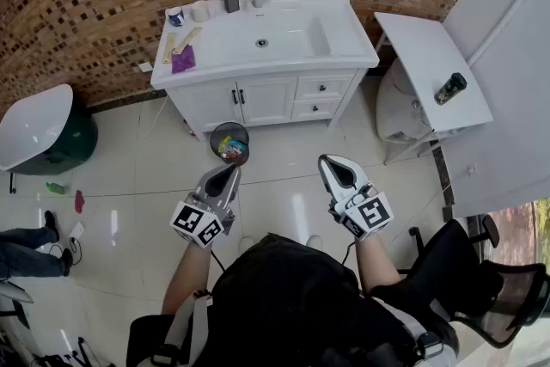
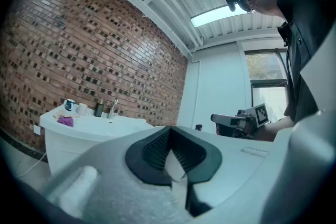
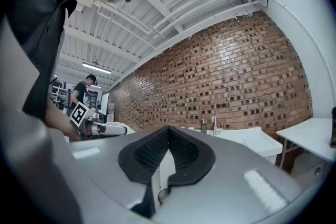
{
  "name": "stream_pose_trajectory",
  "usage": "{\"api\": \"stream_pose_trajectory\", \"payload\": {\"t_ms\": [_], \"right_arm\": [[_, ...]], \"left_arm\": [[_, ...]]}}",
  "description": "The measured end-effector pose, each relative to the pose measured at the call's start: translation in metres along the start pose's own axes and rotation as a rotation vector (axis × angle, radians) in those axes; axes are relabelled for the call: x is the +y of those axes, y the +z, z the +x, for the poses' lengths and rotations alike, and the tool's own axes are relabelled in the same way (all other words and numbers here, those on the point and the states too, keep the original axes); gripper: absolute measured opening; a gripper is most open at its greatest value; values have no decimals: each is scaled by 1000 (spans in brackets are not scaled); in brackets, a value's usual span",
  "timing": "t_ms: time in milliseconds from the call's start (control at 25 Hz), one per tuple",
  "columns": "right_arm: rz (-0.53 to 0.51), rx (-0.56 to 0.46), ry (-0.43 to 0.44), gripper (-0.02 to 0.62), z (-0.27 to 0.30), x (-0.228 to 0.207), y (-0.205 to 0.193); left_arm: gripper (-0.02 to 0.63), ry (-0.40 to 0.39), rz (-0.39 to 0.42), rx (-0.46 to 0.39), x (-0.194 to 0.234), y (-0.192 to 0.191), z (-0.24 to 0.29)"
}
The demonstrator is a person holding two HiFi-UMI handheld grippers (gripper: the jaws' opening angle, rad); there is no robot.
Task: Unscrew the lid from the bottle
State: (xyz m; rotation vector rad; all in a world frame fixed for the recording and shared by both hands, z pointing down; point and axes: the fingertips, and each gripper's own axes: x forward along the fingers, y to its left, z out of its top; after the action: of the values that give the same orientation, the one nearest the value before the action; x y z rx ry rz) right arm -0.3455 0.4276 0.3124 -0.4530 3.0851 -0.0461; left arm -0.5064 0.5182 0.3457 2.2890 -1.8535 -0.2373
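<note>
— Where is the bottle (image 1: 450, 88) being seen?

— On the white side table (image 1: 421, 47) at far right, close to its right edge, well apart from both claws.

— How is it being judged to handle?

— As small, light, probably slippery. The body is being recommended for one claw, the dark lid (image 1: 460, 81) for the other.

— And the claws?

— The left gripper (image 1: 230, 173) and right gripper (image 1: 331, 163) are being held closed on nothing over open floor. The vanity (image 1: 344, 56) and waste bin (image 1: 229, 142) are being faced, and a chair (image 1: 481, 279) is crowding the near right.
</note>
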Motion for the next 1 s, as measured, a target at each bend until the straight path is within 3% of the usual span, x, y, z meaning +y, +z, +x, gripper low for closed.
{"api": "stream_pose_trajectory", "payload": {"t_ms": [160, 360, 680, 1000], "right_arm": [[1, 12, -66, 5, -28, -24, -3], [5, 1, -207, 5, -75, -55, 4], [-24, -8, -383, 5, -149, -78, 15], [-43, 3, -569, 5, -249, -96, 17]], "left_arm": [[2, -83, 18, -3, -17, -4, 28], [2, -197, 52, 24, -47, 1, 70], [2, -426, 21, 21, -119, -4, 120], [2, -598, 0, 48, -199, -28, 163]]}}
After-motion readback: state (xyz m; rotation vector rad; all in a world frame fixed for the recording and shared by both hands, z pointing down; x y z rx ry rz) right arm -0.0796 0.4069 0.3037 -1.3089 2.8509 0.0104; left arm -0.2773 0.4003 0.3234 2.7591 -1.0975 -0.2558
